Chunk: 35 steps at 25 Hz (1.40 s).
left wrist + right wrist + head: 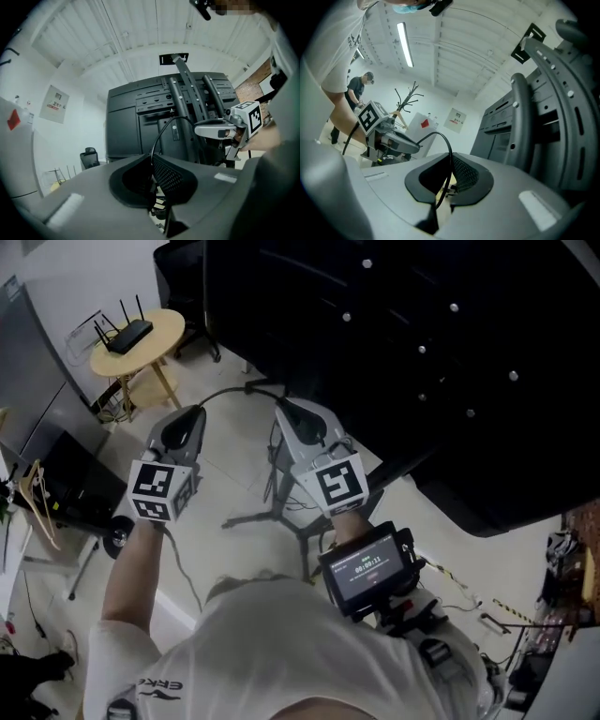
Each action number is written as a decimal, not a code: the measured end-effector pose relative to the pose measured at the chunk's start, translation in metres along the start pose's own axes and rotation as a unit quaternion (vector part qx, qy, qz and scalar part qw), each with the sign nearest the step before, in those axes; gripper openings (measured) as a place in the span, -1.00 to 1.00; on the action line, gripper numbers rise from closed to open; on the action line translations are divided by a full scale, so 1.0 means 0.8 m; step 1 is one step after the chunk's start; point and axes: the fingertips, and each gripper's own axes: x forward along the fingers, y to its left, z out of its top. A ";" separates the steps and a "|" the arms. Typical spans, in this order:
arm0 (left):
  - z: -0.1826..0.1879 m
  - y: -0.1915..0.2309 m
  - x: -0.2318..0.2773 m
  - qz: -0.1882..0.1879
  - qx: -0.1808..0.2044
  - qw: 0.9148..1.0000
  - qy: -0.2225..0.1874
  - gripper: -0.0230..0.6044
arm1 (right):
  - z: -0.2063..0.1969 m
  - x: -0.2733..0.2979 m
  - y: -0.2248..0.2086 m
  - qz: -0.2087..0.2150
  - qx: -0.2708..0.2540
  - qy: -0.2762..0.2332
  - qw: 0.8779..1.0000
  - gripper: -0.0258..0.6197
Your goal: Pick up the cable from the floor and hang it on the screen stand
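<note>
Cable point(234, 388) is arching between the two claws, off the floor. Left gripper point(192, 414) and right gripper point(287, 407) are each clamping it. Screen stand point(565, 84) is looming at one o'clock.

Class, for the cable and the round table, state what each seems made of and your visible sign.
The cable: probably a rubber or plastic sheath, plain black; it bends in a smooth arc. The round table: likely wood, pale tan and smooth; the colour suggests it, but the grain is too small to tell.

lab: screen stand point(184, 79), router point(129, 337)
</note>
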 end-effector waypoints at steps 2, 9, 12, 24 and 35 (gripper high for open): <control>0.016 -0.013 0.021 -0.037 0.009 0.999 -0.013 -0.85 | 0.005 -0.014 -0.019 -0.033 -0.007 0.010 0.999 -0.82; 0.053 -0.093 0.085 -0.191 0.004 0.981 -0.045 -0.85 | 0.027 -0.093 -0.073 -0.177 -0.047 0.058 0.981 -0.82; 0.066 -0.135 0.098 -0.246 0.000 0.968 -0.059 -0.85 | 0.033 -0.131 -0.086 -0.231 -0.059 0.075 0.968 -0.82; 0.092 -0.277 0.085 -0.392 0.000 0.917 -0.074 -0.85 | 0.053 -0.268 -0.091 -0.371 -0.077 0.143 0.914 -0.82; 0.160 -0.331 0.104 -0.408 0.010 0.907 -0.101 -0.85 | 0.104 -0.314 -0.150 -0.381 -0.136 0.146 0.903 -0.82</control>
